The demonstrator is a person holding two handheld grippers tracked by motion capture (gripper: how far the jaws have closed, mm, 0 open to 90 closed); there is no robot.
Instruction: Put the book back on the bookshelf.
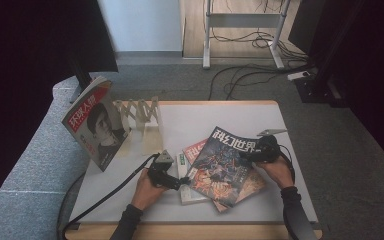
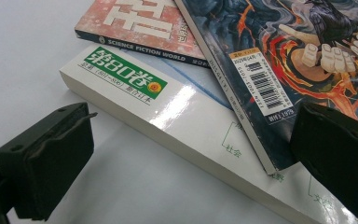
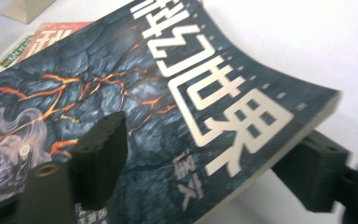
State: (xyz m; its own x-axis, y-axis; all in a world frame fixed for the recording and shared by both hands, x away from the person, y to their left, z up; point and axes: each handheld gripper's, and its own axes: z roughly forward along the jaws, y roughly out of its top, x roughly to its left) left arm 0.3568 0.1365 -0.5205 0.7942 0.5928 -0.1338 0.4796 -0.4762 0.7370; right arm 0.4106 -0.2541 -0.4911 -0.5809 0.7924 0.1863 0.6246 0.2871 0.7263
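the table (image 1: 220, 112) is bare across its far and right stretches, and a wide strip of white surface lies open along its near edge by the person's forearms. at its far left corner a wooden accordion rack (image 1: 141, 114) stands with a red-topped portrait magazine (image 1: 96, 122) leaning on it, well apart from the pile.

the dark science fiction magazine (image 1: 225, 162) lies on top of a fanned stack near the table's right front, over a red-covered issue (image 2: 140, 23) and a thick white bound volume (image 2: 177, 116). the right gripper (image 1: 260, 150) has the magazine's far right corner between its jaws, one over the cover and one under it, and that corner rides up off the table; whether the pads press on it i cannot tell.

the left gripper (image 1: 172, 181) stands with its jaws wide, just beside the stack's left edge, at the white volume's spine.
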